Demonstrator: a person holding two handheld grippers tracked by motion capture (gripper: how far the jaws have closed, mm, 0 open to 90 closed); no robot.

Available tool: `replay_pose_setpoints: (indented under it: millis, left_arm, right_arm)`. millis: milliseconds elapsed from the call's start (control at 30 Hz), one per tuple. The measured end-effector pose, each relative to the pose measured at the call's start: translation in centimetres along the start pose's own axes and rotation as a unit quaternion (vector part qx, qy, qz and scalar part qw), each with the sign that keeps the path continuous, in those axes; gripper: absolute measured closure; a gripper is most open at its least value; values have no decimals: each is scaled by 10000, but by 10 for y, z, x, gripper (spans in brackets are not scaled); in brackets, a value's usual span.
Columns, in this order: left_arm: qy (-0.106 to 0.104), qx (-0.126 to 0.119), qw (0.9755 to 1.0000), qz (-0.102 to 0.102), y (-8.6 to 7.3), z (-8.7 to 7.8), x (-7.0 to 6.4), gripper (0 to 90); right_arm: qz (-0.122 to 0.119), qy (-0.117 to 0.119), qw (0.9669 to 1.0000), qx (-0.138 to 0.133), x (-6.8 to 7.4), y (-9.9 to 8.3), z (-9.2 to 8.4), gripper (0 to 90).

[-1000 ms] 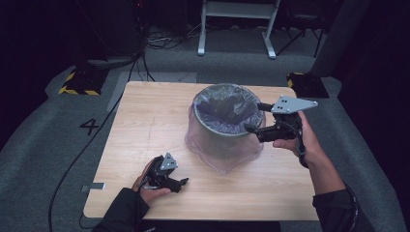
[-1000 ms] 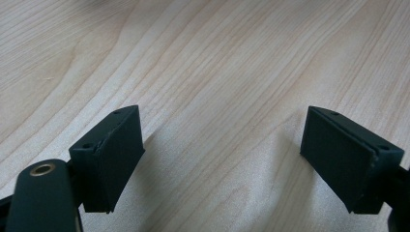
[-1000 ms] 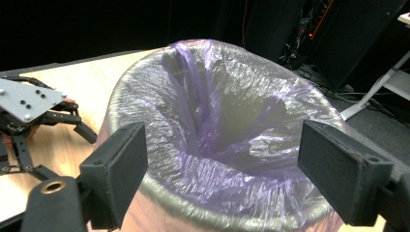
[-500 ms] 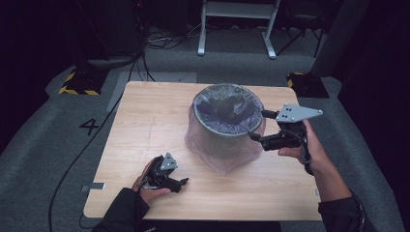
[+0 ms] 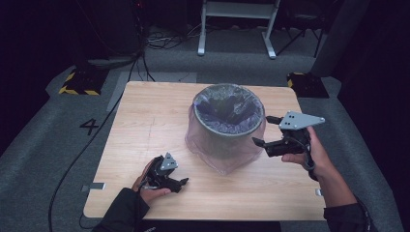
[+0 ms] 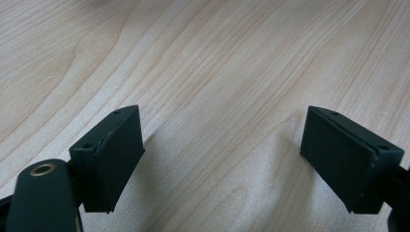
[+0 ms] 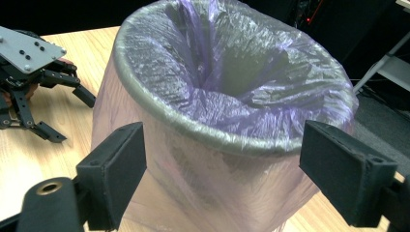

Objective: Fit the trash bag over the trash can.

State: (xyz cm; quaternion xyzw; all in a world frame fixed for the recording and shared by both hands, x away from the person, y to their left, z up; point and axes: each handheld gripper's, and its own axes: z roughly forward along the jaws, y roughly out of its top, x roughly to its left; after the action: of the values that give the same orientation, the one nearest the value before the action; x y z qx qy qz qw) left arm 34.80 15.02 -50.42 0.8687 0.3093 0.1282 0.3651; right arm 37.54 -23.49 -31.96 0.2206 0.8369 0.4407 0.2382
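A grey bin (image 5: 227,126) lined with a thin purple bag stands at the middle of the wooden table (image 5: 145,125); the bag is folded over the rim and hangs loose down the outside. My right gripper (image 5: 268,130) is open just right of the bin, pointing at its side below the rim. In the right gripper view the bin (image 7: 227,106) sits close ahead between the spread jaws, apart from both. My left gripper (image 5: 180,183) rests near the table's front edge, open, with bare wood between its jaws in the left gripper view (image 6: 222,159).
Black cables (image 5: 77,159) trail over the grey floor left of the table. A white metal frame (image 5: 237,24) stands behind it. Yellow-and-black blocks (image 5: 80,82) sit at the far corners. Bare tabletop lies left of the bin.
My right gripper has drifted down and slightly toward the front along the bin's right side. The left gripper has stayed where it was.
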Motion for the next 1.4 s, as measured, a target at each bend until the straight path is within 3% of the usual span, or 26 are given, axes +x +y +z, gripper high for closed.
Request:
replay_pose_setpoints:
  millis: [733, 1033, 1400]
  left_arm:
    - [-2, 6, 10000, 1, 0, 0, 0, 148]
    - [-2, 8, 10000, 2, 0, 0, 0, 148]
    - [-3, 6, 10000, 0, 0, 0, 0, 148]
  right_arm:
    - [-89, -61, 9988, 487, 6, -26, 10, 166]
    - [-283, -173, 9956, 874, 6, -40, 15, 166]
    - [-163, -121, 9935, 1118, 4, -64, 23, 166]
